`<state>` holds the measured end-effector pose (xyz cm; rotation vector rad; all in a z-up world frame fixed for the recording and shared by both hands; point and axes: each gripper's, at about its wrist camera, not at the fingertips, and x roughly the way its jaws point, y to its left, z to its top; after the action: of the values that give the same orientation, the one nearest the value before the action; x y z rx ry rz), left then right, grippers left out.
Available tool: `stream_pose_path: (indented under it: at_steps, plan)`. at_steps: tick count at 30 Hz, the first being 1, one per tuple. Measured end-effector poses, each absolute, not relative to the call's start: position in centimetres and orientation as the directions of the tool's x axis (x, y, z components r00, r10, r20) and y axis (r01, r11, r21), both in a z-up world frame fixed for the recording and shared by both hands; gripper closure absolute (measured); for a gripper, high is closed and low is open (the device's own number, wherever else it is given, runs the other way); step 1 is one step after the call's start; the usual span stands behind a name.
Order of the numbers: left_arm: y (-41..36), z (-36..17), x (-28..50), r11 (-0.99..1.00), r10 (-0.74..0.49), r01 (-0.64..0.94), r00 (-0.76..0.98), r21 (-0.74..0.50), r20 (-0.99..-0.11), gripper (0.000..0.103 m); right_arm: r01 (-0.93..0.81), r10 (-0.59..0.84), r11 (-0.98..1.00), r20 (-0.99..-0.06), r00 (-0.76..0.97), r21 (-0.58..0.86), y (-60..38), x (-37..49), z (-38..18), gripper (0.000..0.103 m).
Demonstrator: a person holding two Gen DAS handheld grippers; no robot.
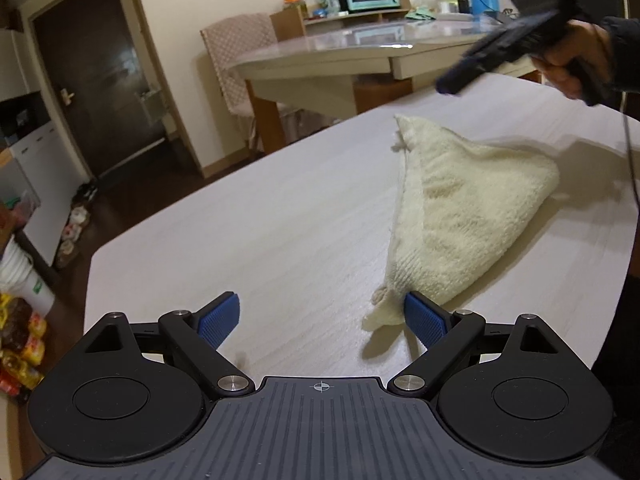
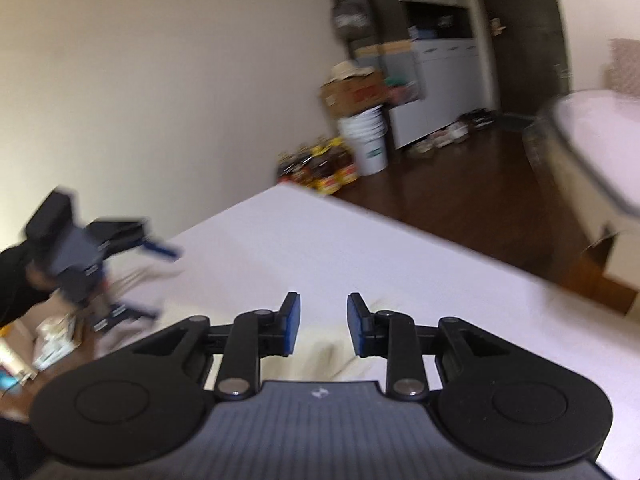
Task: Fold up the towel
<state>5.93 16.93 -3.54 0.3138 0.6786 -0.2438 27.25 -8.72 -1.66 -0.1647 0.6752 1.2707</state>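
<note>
A cream towel (image 1: 460, 208) lies on the white table (image 1: 260, 220), folded into a rough triangle. My left gripper (image 1: 322, 322) is open, low over the table; its right pad (image 1: 424, 322) is close beside the towel's near corner. My right gripper (image 1: 460, 80) is held up in the air beyond the towel's far right side. In the right wrist view my right gripper (image 2: 323, 326) is open and empty above part of the towel (image 2: 320, 352). The left gripper also shows, blurred, in the right wrist view (image 2: 156, 280).
The table's left edge (image 1: 90, 280) drops to a dark wood floor. A round glass-topped table (image 1: 340, 56) and a chair (image 1: 240, 60) stand behind. Buckets and packets (image 2: 360, 148) sit by the wall.
</note>
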Motion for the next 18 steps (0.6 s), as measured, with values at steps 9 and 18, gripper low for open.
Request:
stream_pose_path:
  at_steps: [9,18]
  plan:
    - [19.1,-3.6,6.5,0.973,-0.131,0.223,0.733,0.054,-0.668,0.009,-0.942,0.749,0.303,-0.648,0.141,0.145,-5.3,25.9,-4.1,0.078]
    - [18.0,-1.2,5.6,0.979,-0.120,0.195,0.795,0.064,-0.594,0.009,-0.963,0.803,0.261,-0.568,0.180,0.064,-6.6,19.8,-1.7,0.078]
